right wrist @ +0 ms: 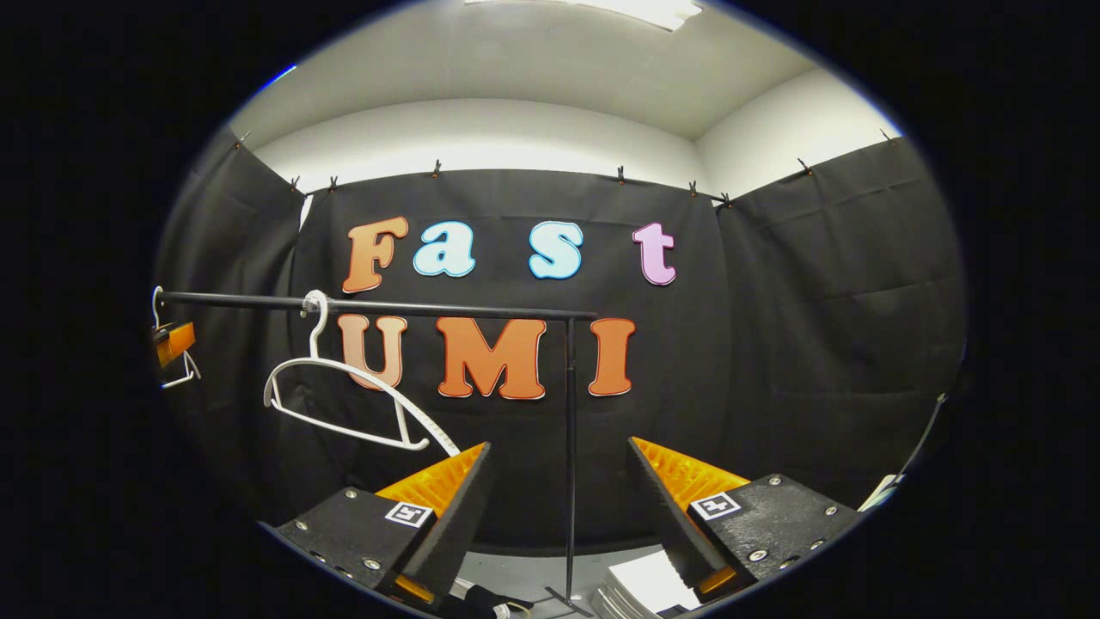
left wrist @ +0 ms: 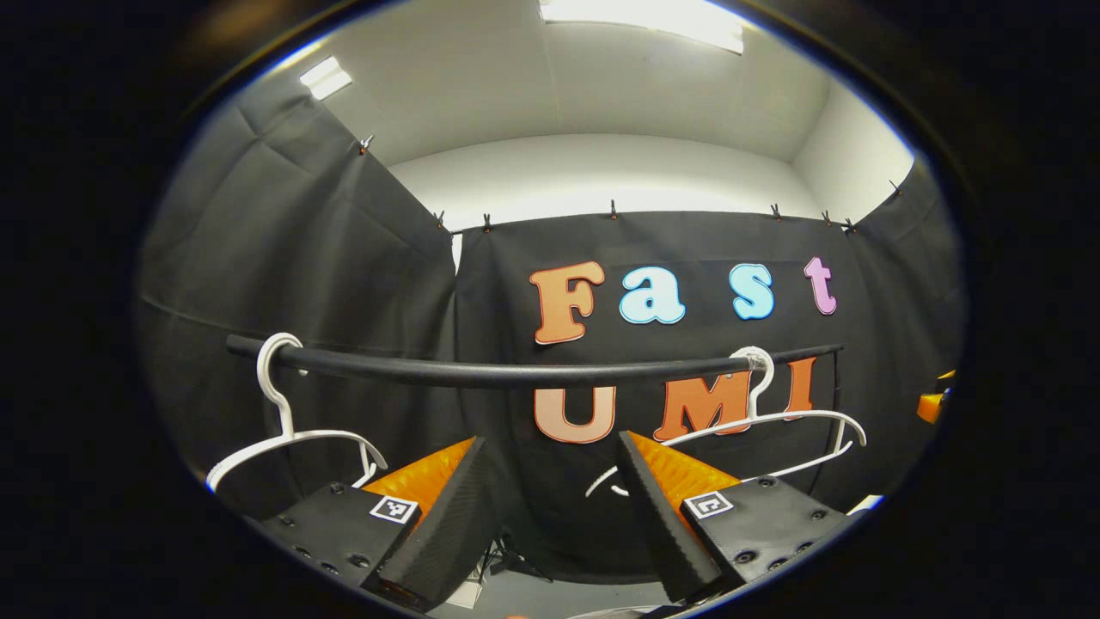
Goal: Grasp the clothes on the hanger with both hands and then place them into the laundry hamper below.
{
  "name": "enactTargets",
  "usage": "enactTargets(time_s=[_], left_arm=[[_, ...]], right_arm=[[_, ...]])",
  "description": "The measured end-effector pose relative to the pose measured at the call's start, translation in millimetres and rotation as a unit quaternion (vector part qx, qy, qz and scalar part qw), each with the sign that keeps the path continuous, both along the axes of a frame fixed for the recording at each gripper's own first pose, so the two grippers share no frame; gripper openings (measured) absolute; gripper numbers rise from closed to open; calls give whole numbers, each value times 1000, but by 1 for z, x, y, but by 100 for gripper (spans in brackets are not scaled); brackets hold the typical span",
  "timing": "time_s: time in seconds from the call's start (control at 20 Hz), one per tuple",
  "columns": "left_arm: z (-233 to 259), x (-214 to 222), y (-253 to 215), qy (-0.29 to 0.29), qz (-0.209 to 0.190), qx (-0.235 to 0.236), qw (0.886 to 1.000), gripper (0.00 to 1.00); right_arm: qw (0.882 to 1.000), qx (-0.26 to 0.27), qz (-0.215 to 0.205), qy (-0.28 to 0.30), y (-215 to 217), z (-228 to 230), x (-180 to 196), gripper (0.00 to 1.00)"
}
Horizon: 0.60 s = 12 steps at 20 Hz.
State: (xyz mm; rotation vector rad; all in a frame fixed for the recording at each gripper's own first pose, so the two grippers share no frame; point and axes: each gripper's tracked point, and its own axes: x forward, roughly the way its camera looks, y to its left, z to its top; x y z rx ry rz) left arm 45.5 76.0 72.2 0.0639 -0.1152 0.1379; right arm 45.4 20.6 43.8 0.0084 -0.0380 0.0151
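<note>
A black clothes rail [left wrist: 516, 372] runs across the left gripper view, just above and beyond my fingers. Two white hangers hook over it, one on the left [left wrist: 288, 438] and one on the right [left wrist: 765, 421], and both are bare. My left gripper [left wrist: 550, 438] stands open below the rail with nothing between its fingers. In the right gripper view the rail [right wrist: 387, 306] carries a bare white hanger [right wrist: 344, 404] to the left of my right gripper [right wrist: 559, 443], which is also open and holds nothing. The left gripper [right wrist: 174, 341] shows small at the rail's far left end.
The rail's thin upright post [right wrist: 569, 456] stands between my right fingers and goes down to a foot on the grey floor. A stack of white flat things [right wrist: 644, 585] lies low on the floor. Black cloth walls close in the booth.
</note>
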Motion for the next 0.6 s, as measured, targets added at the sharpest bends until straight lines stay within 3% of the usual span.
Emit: enactTargets(time_s=[0.6], left_arm=[[-2, -5, -16, 0, 26, -5, 1000, 97]], right_arm=[[1000, 19, 17, 18, -18, -17, 15, 93]])
